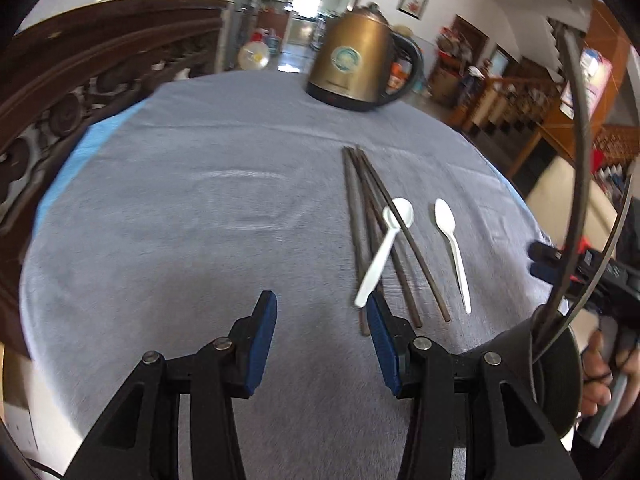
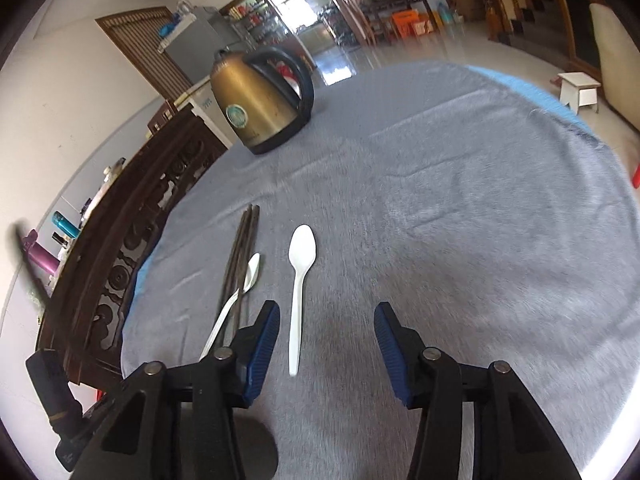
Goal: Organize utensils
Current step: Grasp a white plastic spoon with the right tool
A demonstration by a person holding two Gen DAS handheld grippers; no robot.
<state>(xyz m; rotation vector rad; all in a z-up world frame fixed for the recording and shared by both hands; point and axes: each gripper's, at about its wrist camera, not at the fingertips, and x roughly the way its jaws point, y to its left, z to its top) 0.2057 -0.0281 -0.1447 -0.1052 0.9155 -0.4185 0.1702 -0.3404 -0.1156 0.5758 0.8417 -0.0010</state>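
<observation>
Several dark chopsticks [image 1: 366, 216] lie fanned on the grey cloth [image 1: 200, 200], and a white plastic spoon [image 1: 386, 246] rests across them. A second white spoon [image 1: 452, 240] lies alone to their right. My left gripper [image 1: 322, 308] hangs open over bare cloth, its right finger [image 1: 380, 332] close to the chopsticks' near ends. In the right wrist view the lone spoon [image 2: 300, 280] lies just ahead, its handle end between the open jaws of my right gripper [image 2: 326, 320]. The chopsticks [image 2: 240, 256] and the crossed spoon [image 2: 240, 292] sit left of it.
A brass-coloured electric kettle [image 1: 356, 64] with a black handle stands at the far side of the table. A dark carved wooden rail [image 1: 80, 80] runs along the left edge. A person's hand [image 1: 600, 376] on the other gripper shows at the right.
</observation>
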